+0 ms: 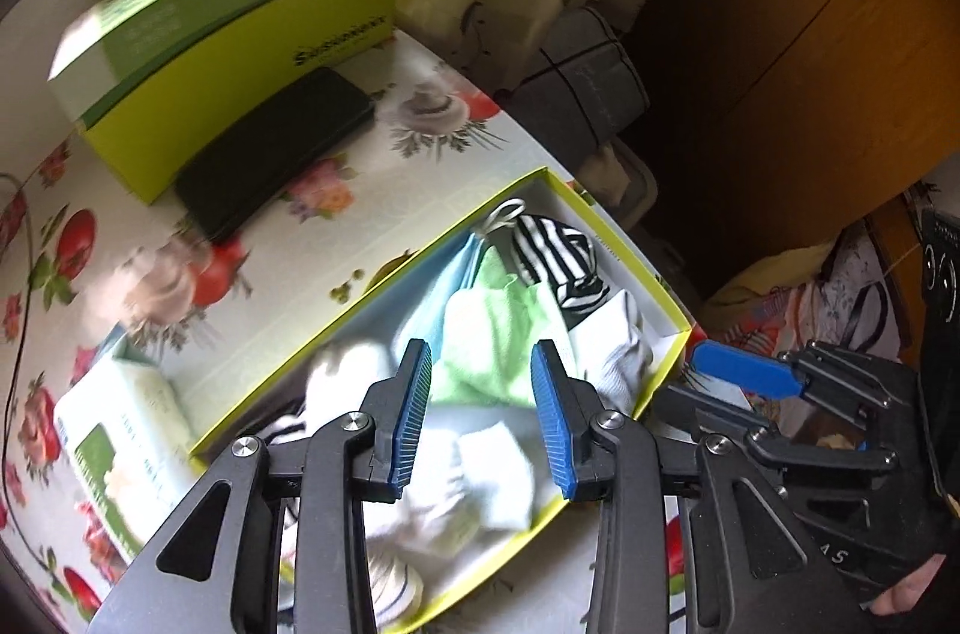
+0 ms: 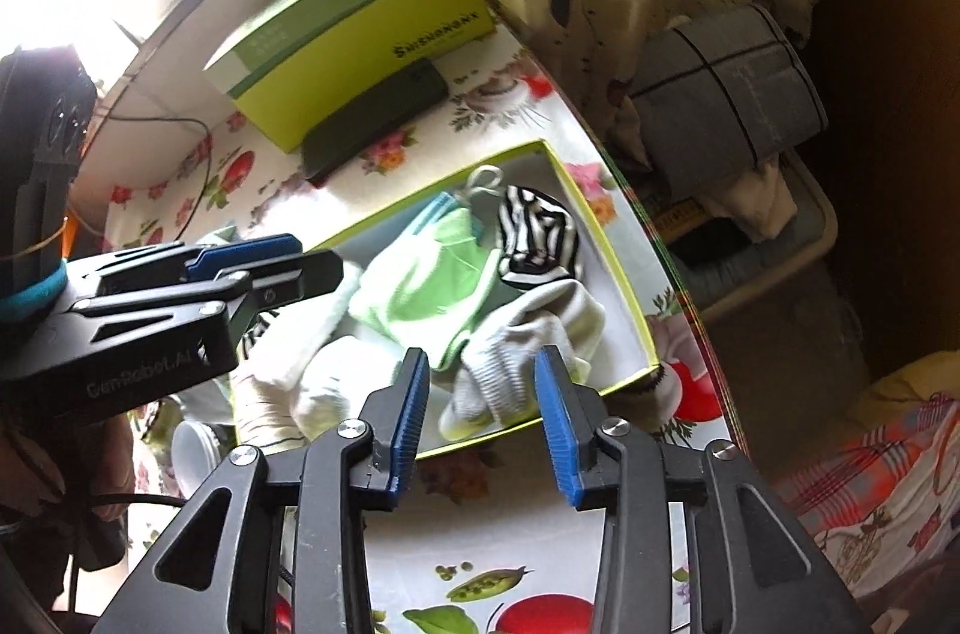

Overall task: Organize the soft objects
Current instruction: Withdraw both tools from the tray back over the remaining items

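Note:
A shallow yellow-green box tray lies on the flowered table and holds soft things: a green cloth, a black-and-white striped sock, white socks and a light blue mask. My left gripper is open and empty, hovering over the tray's middle; it also shows from the side in the right wrist view. My right gripper is open and empty above the tray's near edge; its blue finger shows in the left wrist view.
A closed yellow-green box stands at the back with a black flat case leaning by it. A wipes pack lies left of the tray. A grey folded bundle and a bin sit beyond the table edge.

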A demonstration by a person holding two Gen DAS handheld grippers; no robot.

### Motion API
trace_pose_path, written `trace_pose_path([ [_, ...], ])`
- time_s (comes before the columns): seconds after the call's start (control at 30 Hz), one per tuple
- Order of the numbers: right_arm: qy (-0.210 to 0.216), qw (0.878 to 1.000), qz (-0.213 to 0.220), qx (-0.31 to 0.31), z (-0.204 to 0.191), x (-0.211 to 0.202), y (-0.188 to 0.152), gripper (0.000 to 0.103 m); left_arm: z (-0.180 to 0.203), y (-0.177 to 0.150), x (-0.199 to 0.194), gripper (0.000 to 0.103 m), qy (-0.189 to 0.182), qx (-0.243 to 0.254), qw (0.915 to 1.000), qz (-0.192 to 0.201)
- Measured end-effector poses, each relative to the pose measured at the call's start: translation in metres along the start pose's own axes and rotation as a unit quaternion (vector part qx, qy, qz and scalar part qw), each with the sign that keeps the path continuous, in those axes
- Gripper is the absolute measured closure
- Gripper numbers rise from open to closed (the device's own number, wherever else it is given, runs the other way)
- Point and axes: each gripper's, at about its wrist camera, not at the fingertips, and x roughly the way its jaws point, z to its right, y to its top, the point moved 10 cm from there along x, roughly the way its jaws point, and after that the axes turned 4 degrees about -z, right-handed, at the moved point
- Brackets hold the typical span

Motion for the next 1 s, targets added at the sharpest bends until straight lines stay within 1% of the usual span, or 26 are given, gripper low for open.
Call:
trace_pose_path([
  [0.1, 0.001, 1.000, 0.003, -0.012, -0.010, -0.006, 0.000, 0.065, -0.008, -0.010, -0.013, 0.067, 0.013, -0.008, 0.9999, 0.007],
  [0.37, 0.007, 0.998, 0.002, -0.057, -0.049, -0.018, -0.005, 0.064, -0.032, -0.036, -0.053, 0.067, 0.032, -0.043, 0.9980, 0.033],
  [0.63, 0.015, 0.995, 0.000, -0.099, -0.092, -0.022, -0.013, 0.063, -0.058, -0.066, -0.088, 0.067, 0.043, -0.090, 0.9933, 0.058],
  [1.0, 0.026, 0.989, -0.013, -0.147, -0.140, -0.020, -0.025, 0.063, -0.092, -0.099, -0.113, 0.067, 0.057, -0.134, 0.9866, 0.073],
])
